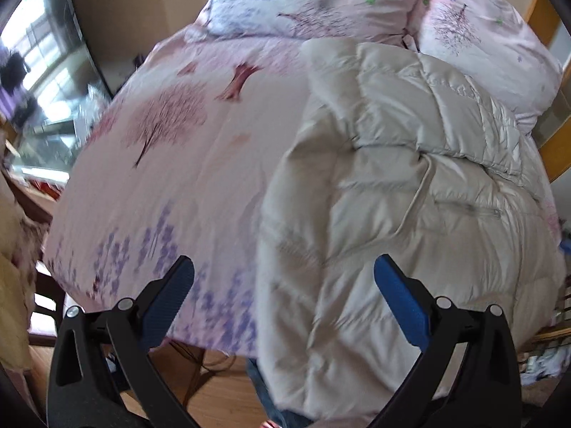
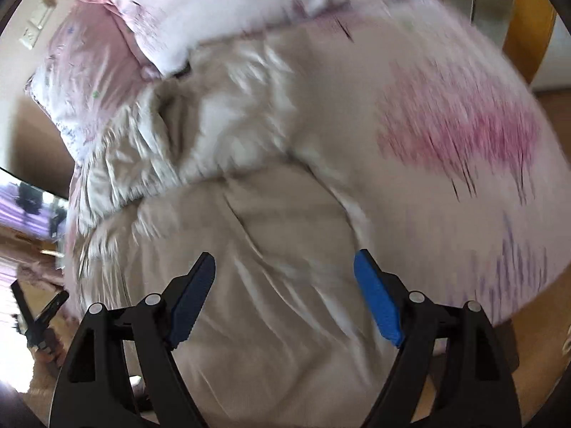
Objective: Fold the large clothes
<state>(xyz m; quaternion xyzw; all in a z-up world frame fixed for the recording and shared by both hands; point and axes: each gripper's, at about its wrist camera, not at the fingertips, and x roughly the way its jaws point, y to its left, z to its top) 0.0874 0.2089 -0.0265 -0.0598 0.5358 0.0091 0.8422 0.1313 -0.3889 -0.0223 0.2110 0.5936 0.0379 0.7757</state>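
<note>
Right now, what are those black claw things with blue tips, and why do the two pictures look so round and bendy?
Those claws are two hand-held grippers. A person holds one in each hand, like big tongs. Each carries a small wide-eyed camera looking along its fingers, which bends the picture round. One picture comes from the left gripper, the other from the right gripper. Both are open and hold nothing. Below them is a bed with a pink sheet printed with trees and purple flowers. On it lies a big puffy beige quilted coat, crumpled, not neatly folded. Behind it sit pink printed pillows. The right picture is blurry, so fine details there are hard to tell. The job is to fold that coat.
</note>
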